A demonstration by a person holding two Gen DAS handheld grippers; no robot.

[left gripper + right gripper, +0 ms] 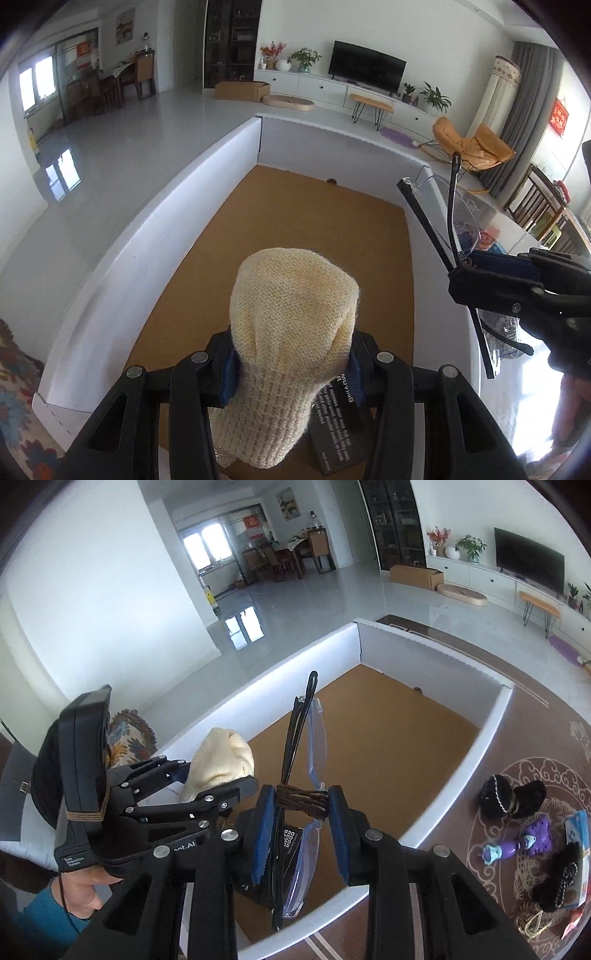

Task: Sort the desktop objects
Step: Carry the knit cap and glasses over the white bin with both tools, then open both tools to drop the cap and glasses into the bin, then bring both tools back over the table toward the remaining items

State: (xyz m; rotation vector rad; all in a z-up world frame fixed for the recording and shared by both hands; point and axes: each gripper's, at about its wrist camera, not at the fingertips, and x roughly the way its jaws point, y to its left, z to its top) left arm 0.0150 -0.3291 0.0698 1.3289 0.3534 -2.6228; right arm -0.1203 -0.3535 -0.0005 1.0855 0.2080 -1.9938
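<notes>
My left gripper (291,365) is shut on a cream knitted sponge cloth (295,314) with a black label, held above the white box (221,155) with a brown floor. It also shows in the right wrist view (221,760). My right gripper (301,812) is shut on folded clear safety glasses (314,738) with black arms, bound by a brown band, held over the box's near right side. The glasses also show in the left wrist view (454,206), with the right gripper (491,273) at the right.
On the patterned brown table to the right of the box (436,653) lie two black fluffy items (511,794), a purple toy (532,838) and a blue-white packet (578,834). A black card lies in the box below the grippers.
</notes>
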